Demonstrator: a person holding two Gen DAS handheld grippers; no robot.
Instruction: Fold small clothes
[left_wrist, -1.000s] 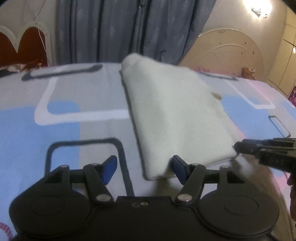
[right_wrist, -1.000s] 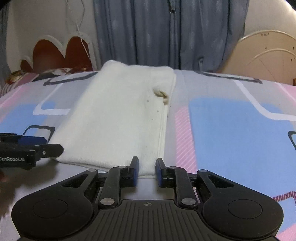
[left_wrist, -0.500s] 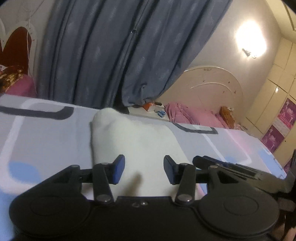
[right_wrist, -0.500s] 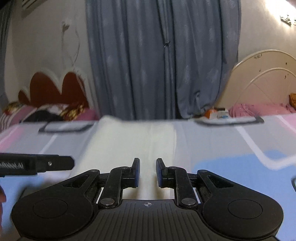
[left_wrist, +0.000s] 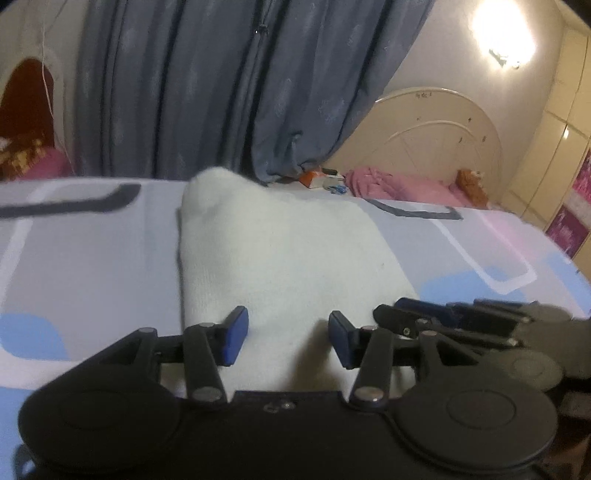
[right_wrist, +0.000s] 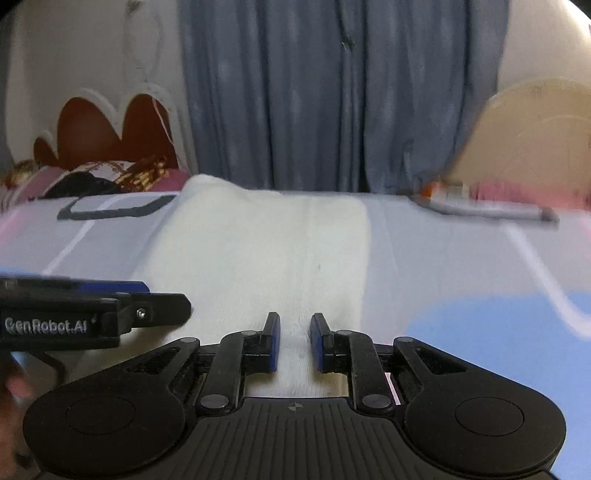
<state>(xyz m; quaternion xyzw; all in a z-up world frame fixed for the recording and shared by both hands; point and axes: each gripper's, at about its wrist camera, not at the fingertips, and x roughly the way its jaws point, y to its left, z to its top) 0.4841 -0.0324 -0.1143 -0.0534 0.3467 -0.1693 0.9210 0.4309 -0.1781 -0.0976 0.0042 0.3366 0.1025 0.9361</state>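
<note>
The left wrist view shows the left gripper low over a bed with a patterned sheet in grey, light blue and white. Its two blue fingers stand apart, and nothing is pinched between them. The white folded cloth lies on the sheet directly in front of this claw; its near edge runs under the gap between the fingers, so the cloth is seen behind and below them. I cannot tell if the pads touch the fabric. The cloth stretches away from the claw toward the far edge of the bed, where its far corner makes a small raised bump. At the right side of this view the right gripper comes in from the edge, with its tips just over the near right corner of the cloth.

In the right wrist view the right gripper has its fingers close together with only a narrow gap left. The white cloth shows through this gap, but the pads do not press on it. The cloth lies straight ahead of this claw as well, and a seam line runs along it from the gap to the far end. The left gripper enters from the left, over the near left part of the cloth. Behind the bed hangs a blue-grey curtain.
</note>
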